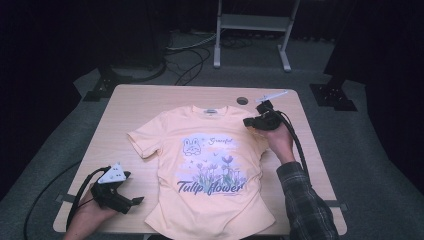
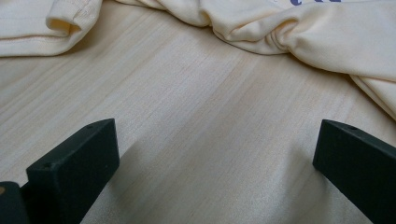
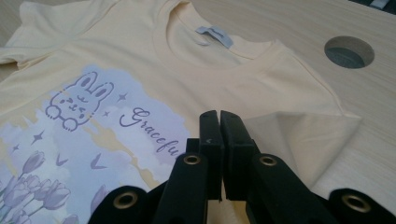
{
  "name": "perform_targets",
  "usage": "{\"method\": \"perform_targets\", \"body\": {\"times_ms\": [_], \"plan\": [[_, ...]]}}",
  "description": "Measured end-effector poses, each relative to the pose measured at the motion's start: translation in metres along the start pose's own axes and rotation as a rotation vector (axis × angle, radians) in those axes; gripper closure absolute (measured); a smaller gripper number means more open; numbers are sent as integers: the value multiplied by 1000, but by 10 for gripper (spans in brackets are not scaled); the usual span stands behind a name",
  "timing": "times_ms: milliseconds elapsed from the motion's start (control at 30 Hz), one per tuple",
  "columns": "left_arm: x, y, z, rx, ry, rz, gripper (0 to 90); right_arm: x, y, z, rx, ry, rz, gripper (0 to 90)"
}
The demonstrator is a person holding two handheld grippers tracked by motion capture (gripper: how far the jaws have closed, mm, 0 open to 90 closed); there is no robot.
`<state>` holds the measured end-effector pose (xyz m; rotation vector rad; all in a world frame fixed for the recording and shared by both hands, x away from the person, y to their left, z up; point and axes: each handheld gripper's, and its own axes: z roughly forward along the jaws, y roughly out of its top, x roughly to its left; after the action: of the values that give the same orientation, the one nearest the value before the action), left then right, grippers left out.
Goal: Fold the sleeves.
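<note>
A pale yellow T-shirt (image 1: 207,165) lies face up on the wooden tabletop (image 1: 135,102), collar toward the far edge and hem toward the person. Its front carries a rabbit drawing, a tulip print and the words "Tulip flower". The left sleeve is spread flat. The right sleeve (image 3: 299,135) is folded inward over the shoulder, as the right gripper view shows, with its underside turned up.

The right gripper (image 1: 252,121) is at the shirt's right shoulder, near the far right corner of the tabletop, held by a hand in a plaid sleeve (image 1: 305,200). In the right gripper view its jaws are pressed together pad to pad. The folded sleeve lies just beside and behind them. Whether any cloth is pinched between the pads cannot be told from that view.

The left gripper (image 1: 134,202) rests at the near left of the tabletop, just beside the shirt's lower side edge and apart from it. In the left gripper view its jaws stand wide apart with bare wood between them; the gathered side edge of the shirt lies beyond the tips, untouched.

A round cable hole (image 1: 242,100) is set in the tabletop beyond the collar, near the right gripper. A neck label (image 3: 215,36) shows inside the collar.
</note>
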<state>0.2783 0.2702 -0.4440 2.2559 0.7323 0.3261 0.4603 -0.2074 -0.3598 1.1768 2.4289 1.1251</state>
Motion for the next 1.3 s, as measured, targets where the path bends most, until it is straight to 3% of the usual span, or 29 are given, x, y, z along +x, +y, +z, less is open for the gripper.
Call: {"method": "perform_targets", "body": {"times_ms": [700,833,1300], "plan": [[0,0,0,0,0,0,0,13,10,44,29,50,24,881],[0,0,0,0,0,0,0,18,12,53,44,45,10,881],[0,0,0,0,0,0,0,17,3,78,76,56,39,881]]}}
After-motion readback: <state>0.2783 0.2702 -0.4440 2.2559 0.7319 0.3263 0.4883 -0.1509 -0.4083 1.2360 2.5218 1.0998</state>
